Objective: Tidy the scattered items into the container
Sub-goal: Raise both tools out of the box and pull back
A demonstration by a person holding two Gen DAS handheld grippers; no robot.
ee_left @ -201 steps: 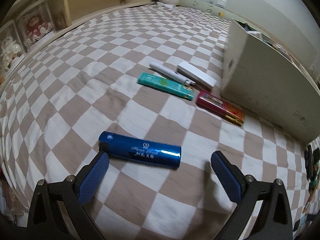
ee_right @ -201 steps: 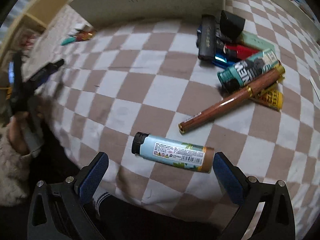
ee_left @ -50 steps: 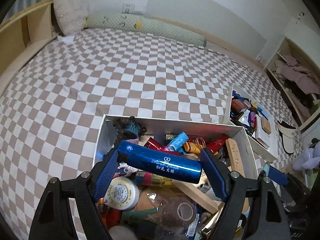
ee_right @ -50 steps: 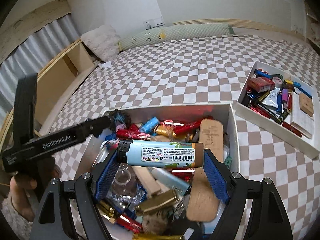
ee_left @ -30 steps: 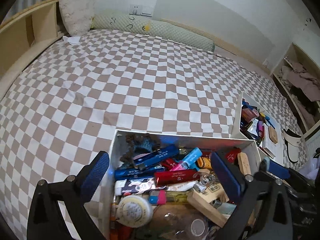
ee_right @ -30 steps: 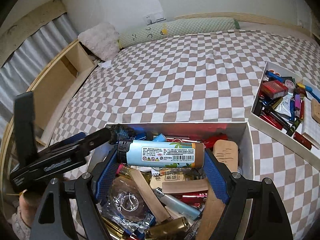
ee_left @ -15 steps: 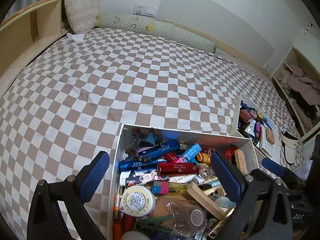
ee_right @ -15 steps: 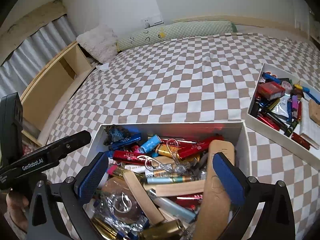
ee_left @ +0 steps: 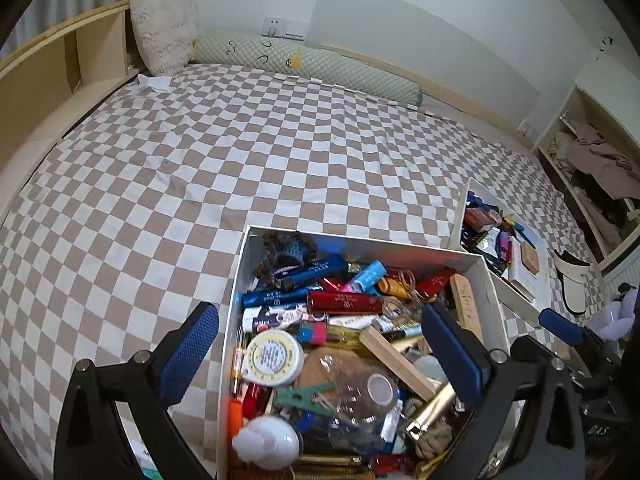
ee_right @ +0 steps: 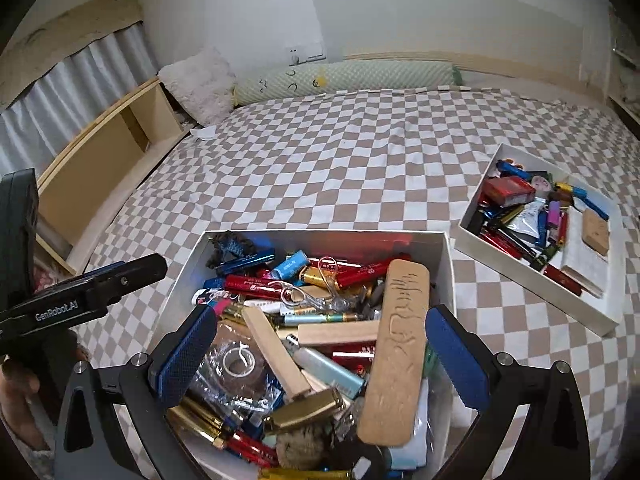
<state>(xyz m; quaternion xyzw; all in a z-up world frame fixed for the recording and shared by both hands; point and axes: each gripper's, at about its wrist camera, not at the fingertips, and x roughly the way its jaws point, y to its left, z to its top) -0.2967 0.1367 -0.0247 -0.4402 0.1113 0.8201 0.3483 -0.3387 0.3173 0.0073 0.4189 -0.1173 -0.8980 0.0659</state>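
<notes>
My right gripper (ee_right: 320, 354) has just been opening, jaws now wide and empty; left gripper (ee_left: 320, 350) wide too, nothing held. Both hang above the white container (ee_right: 448, 264), crammed with lighters and bits, the blue lighter (ee_left: 276, 297) lying inside. Beyond, a second tray (ee_right: 600, 320) on the checkered bedspread (ee_left: 240, 152).

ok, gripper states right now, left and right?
Left gripper: open, holding nothing.
Right gripper: jaws just opened, nothing between them.
</notes>
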